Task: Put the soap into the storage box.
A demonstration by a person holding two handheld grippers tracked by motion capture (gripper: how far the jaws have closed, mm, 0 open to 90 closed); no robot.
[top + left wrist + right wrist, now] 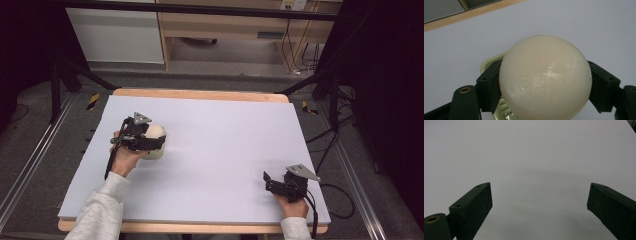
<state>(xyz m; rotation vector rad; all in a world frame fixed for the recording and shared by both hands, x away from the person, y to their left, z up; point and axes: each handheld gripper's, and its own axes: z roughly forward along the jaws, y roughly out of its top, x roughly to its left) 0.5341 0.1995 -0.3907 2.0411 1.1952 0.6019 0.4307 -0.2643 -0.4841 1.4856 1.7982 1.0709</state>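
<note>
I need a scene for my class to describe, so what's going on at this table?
A person works two hand-held tools at a pale-covered table. The left claw is clamped on a cream ball, with a pale green item showing just behind it. The right claw stands open with nothing in it, near the table's front right corner.

The right gripper (539, 202) holds its two black jaws wide apart at the lower corners, over the bare pale table (531, 152).
</note>
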